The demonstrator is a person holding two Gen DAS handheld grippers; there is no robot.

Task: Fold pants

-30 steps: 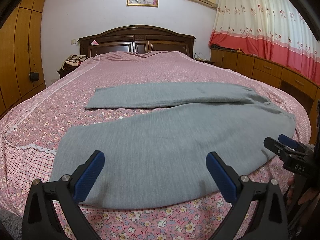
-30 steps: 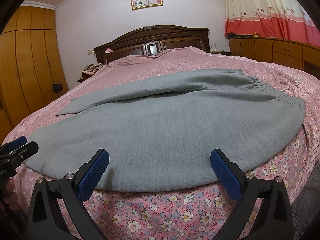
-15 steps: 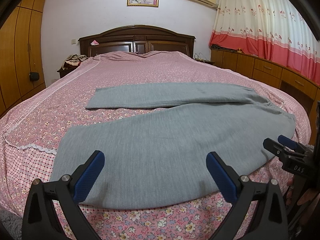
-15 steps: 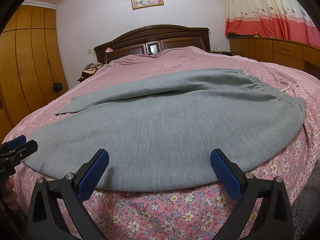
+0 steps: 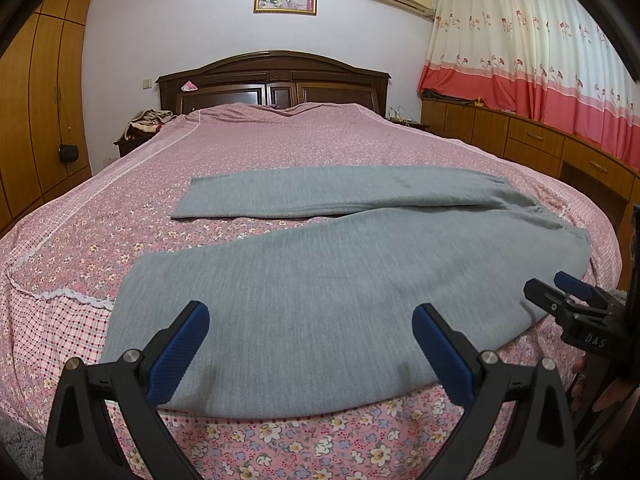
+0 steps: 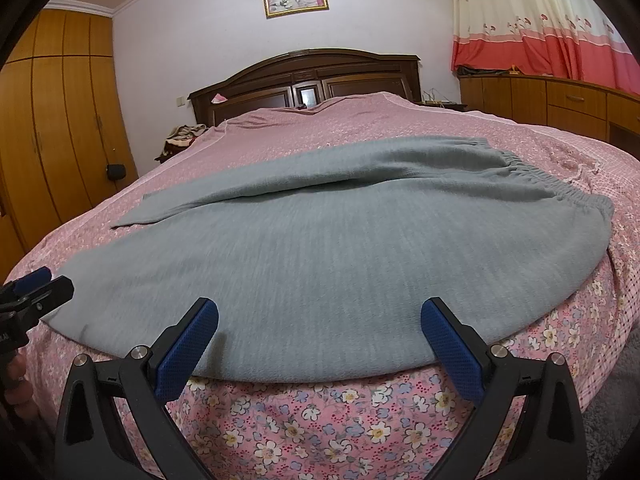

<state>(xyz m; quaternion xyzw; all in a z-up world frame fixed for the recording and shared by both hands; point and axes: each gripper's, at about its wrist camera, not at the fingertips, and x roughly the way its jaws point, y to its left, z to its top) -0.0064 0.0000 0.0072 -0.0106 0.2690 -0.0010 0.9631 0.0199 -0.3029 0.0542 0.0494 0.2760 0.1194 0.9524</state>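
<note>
We hold the left hand-held gripper (image 5: 310, 346) spread wide, blue textured pads apart, at the near hem of the grey sweatpants (image 5: 320, 300). Our right hand-held gripper (image 6: 320, 340) gapes just as wide beside it. The soft ribbed knit lies flat on the bed (image 5: 280, 140), legs splayed in a V, gathered elastic waistband (image 6: 560, 184) toward the curtain (image 5: 540, 60). Beneath the sweatpants runs a pink floral bedspread (image 6: 320, 420); beyond, a dark carved wooden headboard (image 5: 272, 80).
</note>
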